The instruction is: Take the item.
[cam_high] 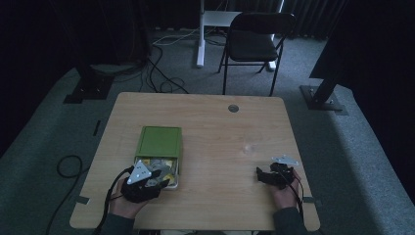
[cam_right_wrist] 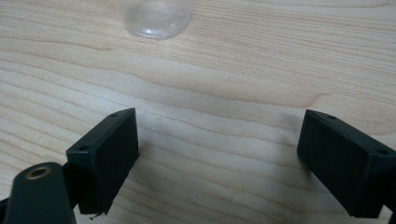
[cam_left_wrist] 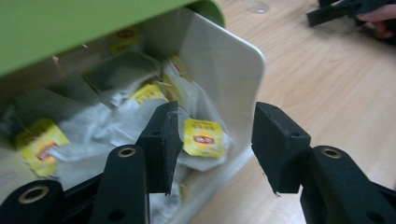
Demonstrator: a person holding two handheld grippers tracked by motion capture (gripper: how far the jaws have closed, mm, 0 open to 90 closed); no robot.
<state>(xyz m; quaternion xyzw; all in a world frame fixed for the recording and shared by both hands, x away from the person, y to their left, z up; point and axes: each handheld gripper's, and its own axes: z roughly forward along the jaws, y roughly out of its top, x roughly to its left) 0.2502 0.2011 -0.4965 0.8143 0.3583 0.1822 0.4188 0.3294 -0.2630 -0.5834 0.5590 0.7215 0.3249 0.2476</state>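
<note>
- One wooden table (cam_high: 210,142) carries everything; its top is pale, with one small round grommet (cam_high: 233,108) near the far edge.
- One black folding chair (cam_high: 254,41) stands on the carpet beyond the table, beside one white desk leg (cam_high: 200,34). Two dark stand bases sit on the floor, one at each far corner.
- One green box (cam_high: 159,142) lies left of centre, and its white drawer (cam_left_wrist: 224,70) is pulled out toward the person, with the green lid edge overhanging it.
- Tea bags (cam_left_wrist: 203,137) fill the drawer in a loose heap. Four or five yellow tags can be counted in the left gripper view, though the pile is too tangled for a sure total.
- One clear, small round object (cam_right_wrist: 153,16), possibly a cup or lid, sits on the bare wood to the right of the box, ahead of the right gripper.
- Left gripper (cam_left_wrist: 215,147): one, held at the drawer's near right corner. Its jaws are parted moderately and straddle the white wall, one jaw inside among the bags and one outside over the table. Nothing is clamped between them.
- Right gripper (cam_right_wrist: 217,158): one, resting low over the table near the right edge, well apart from the box. Its jaws are spread wide with only wood grain between them, holding nothing.
</note>
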